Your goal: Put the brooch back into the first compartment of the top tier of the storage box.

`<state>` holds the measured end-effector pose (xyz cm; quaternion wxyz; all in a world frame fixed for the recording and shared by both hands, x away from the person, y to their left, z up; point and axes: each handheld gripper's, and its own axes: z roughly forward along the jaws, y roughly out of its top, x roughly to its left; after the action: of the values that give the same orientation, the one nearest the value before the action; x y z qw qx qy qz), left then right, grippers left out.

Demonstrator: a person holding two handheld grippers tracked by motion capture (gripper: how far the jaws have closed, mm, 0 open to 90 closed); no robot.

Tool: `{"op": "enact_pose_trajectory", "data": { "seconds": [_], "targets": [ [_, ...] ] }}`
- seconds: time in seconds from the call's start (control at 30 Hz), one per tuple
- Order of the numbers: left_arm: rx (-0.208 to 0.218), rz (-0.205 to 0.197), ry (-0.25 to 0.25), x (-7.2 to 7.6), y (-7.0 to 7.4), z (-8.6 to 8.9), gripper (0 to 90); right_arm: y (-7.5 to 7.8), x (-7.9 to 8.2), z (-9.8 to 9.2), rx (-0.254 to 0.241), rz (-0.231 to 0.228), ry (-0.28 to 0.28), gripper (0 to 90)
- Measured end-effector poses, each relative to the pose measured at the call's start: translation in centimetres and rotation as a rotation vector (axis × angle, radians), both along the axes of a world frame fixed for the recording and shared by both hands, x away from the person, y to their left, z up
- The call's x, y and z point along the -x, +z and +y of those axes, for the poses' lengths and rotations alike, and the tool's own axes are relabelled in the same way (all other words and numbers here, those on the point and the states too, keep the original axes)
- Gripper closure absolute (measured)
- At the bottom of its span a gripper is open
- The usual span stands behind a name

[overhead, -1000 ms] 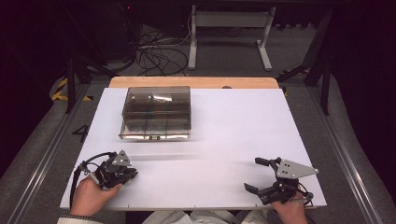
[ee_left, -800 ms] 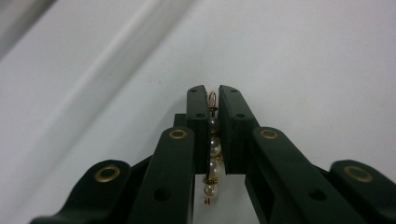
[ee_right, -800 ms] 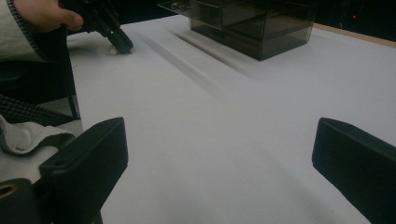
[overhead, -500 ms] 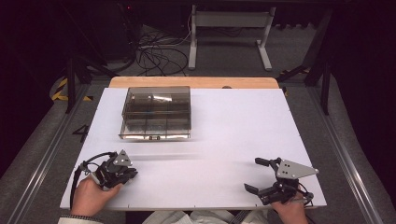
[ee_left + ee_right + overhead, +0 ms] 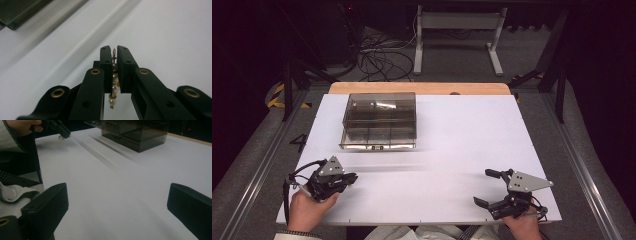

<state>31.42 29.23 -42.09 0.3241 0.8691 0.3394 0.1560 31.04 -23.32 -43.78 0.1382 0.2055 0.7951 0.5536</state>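
A: Left gripper view: the left gripper has its jaws clamped on a pearl earring, hook upward, above the white table.

B: And the right gripper?

A: Jaws wide apart, empty, at the table's near edge, well apart from the smoked compartment box.

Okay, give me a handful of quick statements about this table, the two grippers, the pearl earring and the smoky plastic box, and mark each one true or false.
1. The left gripper is clamped on a pearl-bead earring with a gold wire hook. True.
2. The right gripper is shut on a bead. False: its jaws stand wide apart with nothing between them.
3. The smoky transparent plastic compartment box sits on the white table, toward its far side. True.
4. The box is held between the two grippers. False: both grippers are near the table's front edge, apart from it.
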Motion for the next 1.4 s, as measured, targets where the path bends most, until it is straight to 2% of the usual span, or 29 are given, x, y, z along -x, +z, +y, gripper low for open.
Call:
{"op": "enact_pose_trajectory", "data": {
  "seconds": [0.13, 0.17, 0.2, 0.43, 0.63, 0.8, 0.97, 1.13, 1.23, 1.4],
  "targets": [
    [0.041, -0.034, 0.007, 0.3, 0.5, 0.3, 84.1, 0.0, 0.0, 0.0, 0.0, -0.001, -0.001, 4.0],
    [0.06, -0.058, 0.012, 0.4, 0.7, 0.5, 84.1, 0.0, 0.0, 0.0, 0.0, 0.0, -0.001, 4.0],
    [0.06, -0.058, 0.012, 0.4, 0.7, 0.5, 84.1, 0.0, 0.0, 0.0, 0.0, 0.0, -0.001, 4.0],
    [0.121, -0.136, 0.027, 1.0, 1.6, 1.0, 84.1, 0.0, 0.0, 0.0, 0.002, 0.0, 0.0, 4.1],
    [0.201, -0.19, 0.042, 1.4, 2.1, 1.6, 84.1, 0.0, 0.0, 0.1, 0.002, 0.002, 0.0, 4.1],
    [0.271, -0.219, 0.04, 1.5, 2.5, 1.9, 84.1, 0.0, 0.0, 0.1, 0.003, 0.0, -0.001, 4.1],
    [0.303, -0.264, 0.046, 1.7, 3.0, 2.1, 84.1, -0.1, -0.1, 0.1, 0.002, 0.002, -0.001, 4.1],
    [0.357, -0.293, 0.055, 1.9, 3.3, 2.2, 84.1, -0.1, -0.1, 0.1, 0.002, 0.001, -0.002, 4.1],
    [0.383, -0.323, 0.057, 2.1, 3.6, 2.4, 84.1, -0.1, -0.1, 0.1, 0.001, 0.002, -0.003, 4.1],
    [0.421, -0.338, 0.055, 2.2, 3.9, 2.5, 84.1, -0.1, -0.1, 0.1, 0.002, 0.003, -0.003, 4.1]
  ]
}}
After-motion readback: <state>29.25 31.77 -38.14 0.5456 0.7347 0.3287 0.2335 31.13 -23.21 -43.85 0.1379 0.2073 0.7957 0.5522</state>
